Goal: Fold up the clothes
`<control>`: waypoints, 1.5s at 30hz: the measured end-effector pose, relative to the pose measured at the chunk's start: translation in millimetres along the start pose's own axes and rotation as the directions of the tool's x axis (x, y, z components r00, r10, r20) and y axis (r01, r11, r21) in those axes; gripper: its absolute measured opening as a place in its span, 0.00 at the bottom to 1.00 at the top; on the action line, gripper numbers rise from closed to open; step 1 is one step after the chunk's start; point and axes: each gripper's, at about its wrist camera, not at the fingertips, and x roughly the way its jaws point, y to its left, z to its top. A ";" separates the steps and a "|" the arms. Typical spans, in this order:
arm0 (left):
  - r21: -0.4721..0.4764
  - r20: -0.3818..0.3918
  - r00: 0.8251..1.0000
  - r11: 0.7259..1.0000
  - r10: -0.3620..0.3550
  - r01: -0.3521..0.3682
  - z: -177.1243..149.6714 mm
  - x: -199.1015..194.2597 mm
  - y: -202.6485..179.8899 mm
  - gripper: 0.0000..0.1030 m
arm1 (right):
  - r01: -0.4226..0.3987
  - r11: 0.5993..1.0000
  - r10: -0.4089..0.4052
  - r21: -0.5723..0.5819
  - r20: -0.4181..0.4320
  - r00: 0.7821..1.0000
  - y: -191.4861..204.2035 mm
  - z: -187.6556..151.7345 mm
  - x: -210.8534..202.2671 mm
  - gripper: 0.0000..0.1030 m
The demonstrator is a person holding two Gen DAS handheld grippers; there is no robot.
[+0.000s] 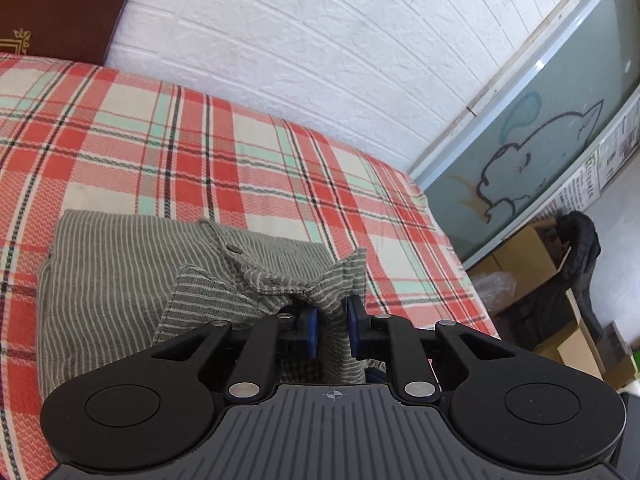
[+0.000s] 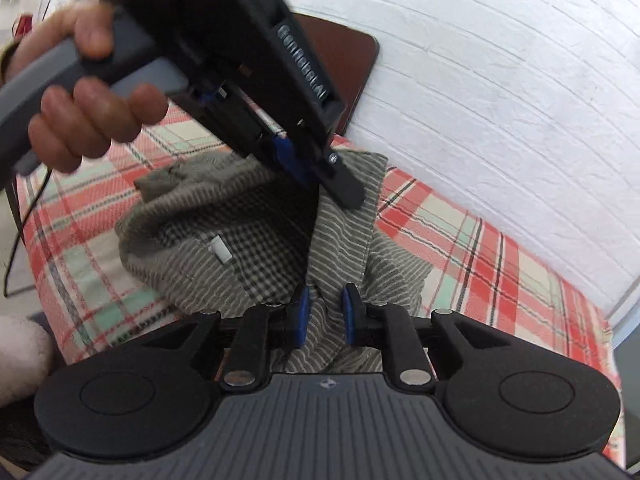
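Pinching a raised fold of the grey striped shirt between its blue pads, the left gripper sits at lower centre of the left wrist view, the shirt lying on the red plaid bedcover. Right wrist view: the right gripper likewise clamps shirt cloth at lower centre, while a hand at upper left holds the other gripper against the same shirt, below the white brick-pattern wall.

The striped shirt is soft woven cloth. The plaid bedcover is coarse woven fabric. The wall has a rough, matt white embossed finish.
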 end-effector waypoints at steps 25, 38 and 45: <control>0.340 0.009 0.999 0.940 -0.035 0.030 -33.0 -27.3 -18.6 0.52 | -0.219 0.844 0.244 0.489 0.014 0.970 -91.4 3.5 18.6 0.04; 0.493 -0.099 0.994 0.865 -0.047 0.090 -79.3 -19.8 -28.9 0.60 | -0.291 0.714 0.309 0.637 0.086 0.947 -109.7 3.7 22.1 0.04; 0.598 -0.104 0.995 0.799 -0.002 0.064 -90.8 -14.7 -36.7 0.46 | -0.283 0.704 0.305 0.651 0.083 0.949 -111.6 1.3 22.1 0.04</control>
